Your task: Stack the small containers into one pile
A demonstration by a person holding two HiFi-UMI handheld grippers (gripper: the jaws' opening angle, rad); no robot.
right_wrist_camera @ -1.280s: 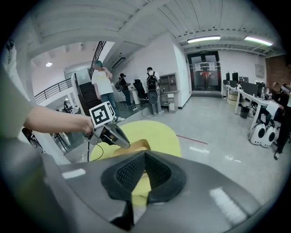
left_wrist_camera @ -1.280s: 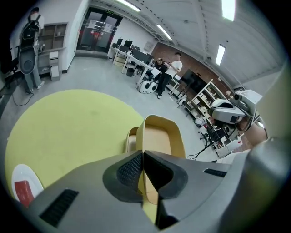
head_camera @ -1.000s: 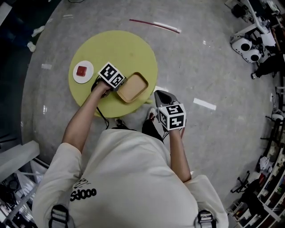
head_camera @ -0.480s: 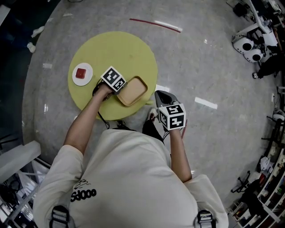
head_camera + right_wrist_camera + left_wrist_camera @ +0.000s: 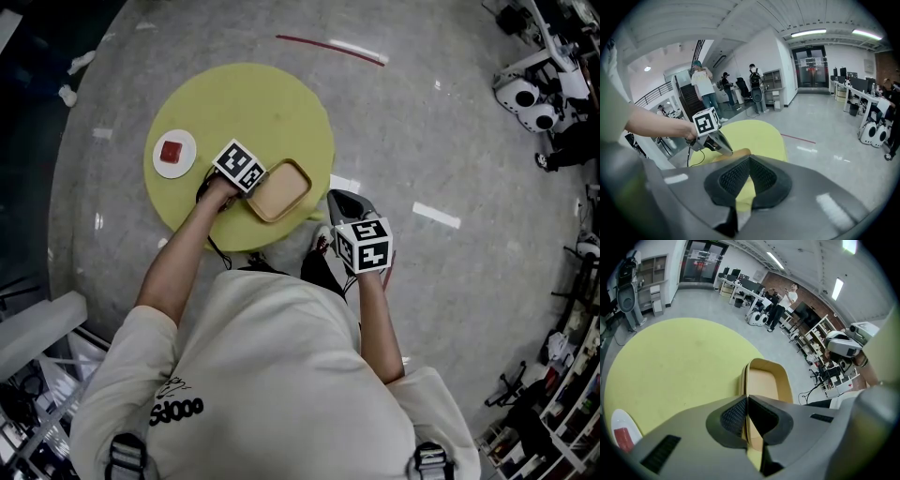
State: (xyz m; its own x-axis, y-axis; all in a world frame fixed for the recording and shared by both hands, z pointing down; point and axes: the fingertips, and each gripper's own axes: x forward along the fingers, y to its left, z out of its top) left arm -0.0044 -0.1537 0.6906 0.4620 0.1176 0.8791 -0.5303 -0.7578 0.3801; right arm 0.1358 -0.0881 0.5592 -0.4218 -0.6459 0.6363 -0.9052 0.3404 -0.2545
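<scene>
On the round yellow table (image 5: 262,103) lies a tan rectangular container (image 5: 278,189). In the left gripper view the tan container (image 5: 766,378) shows a doubled rim, as if one sits nested in another. My left gripper (image 5: 253,190) is shut on its near rim, and the thin wall is pinched between the pads of the left gripper (image 5: 748,398). My right gripper (image 5: 338,199) hangs off the table's right edge, over the floor. Nothing is between the shut jaws of the right gripper (image 5: 749,160), which looks toward the table.
A white plate (image 5: 175,153) with a red piece (image 5: 172,151) sits at the table's left edge. White robot equipment (image 5: 525,89) stands on the floor at far right. A red line (image 5: 323,47) and white tape marks lie on the grey floor.
</scene>
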